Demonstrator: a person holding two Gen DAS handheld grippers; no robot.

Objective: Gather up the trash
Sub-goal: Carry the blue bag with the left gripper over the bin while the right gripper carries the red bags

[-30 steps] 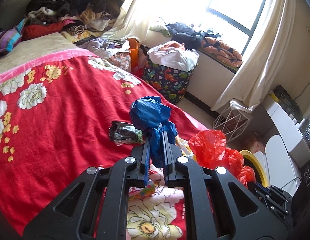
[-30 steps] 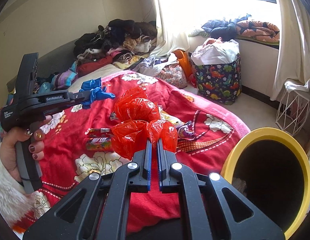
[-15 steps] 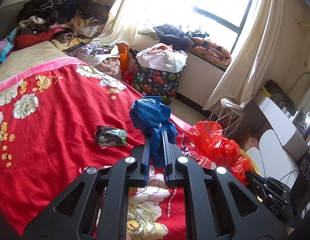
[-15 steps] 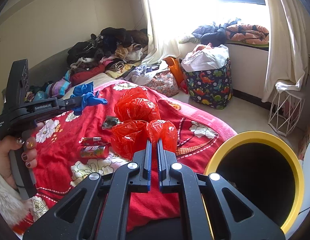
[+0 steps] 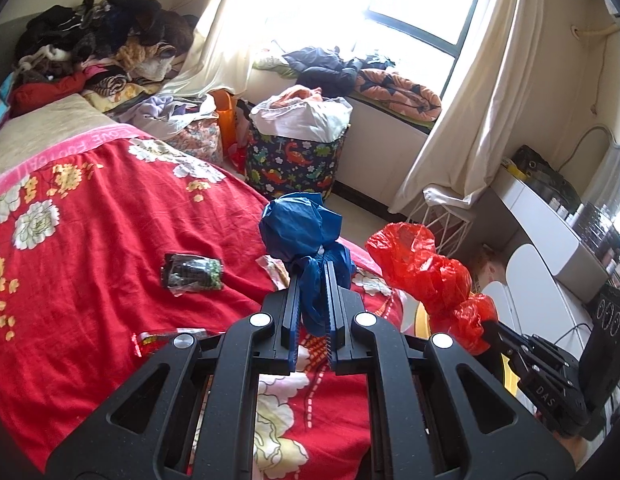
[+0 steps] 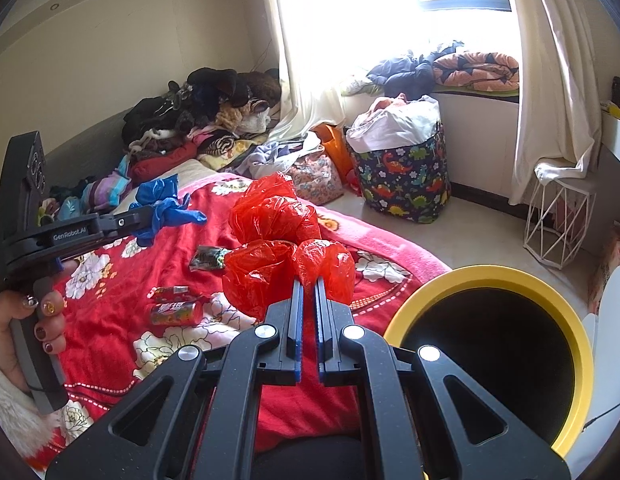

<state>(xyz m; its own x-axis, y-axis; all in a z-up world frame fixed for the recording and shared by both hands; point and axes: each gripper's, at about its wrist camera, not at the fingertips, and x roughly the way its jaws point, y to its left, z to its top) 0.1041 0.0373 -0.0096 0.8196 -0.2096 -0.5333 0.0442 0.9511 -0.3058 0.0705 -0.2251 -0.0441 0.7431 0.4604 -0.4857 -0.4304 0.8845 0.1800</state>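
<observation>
Blue bag (image 5: 299,228), red bag (image 6: 275,216), yellow-rimmed black bin (image 6: 574,320), red floral blanket (image 5: 89,240), dinosaur-print navy hamper (image 6: 406,184).

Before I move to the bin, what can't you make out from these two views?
- Yellow-rimmed bin: inside too dark, right wrist view; left wrist view, hidden behind the red bag.
- Crushed can: label too small.
- Dark wrapper: print unreadable.
- Flat wrapper: partly hidden by left gripper.
- Blue bag: contents unseen.
</observation>
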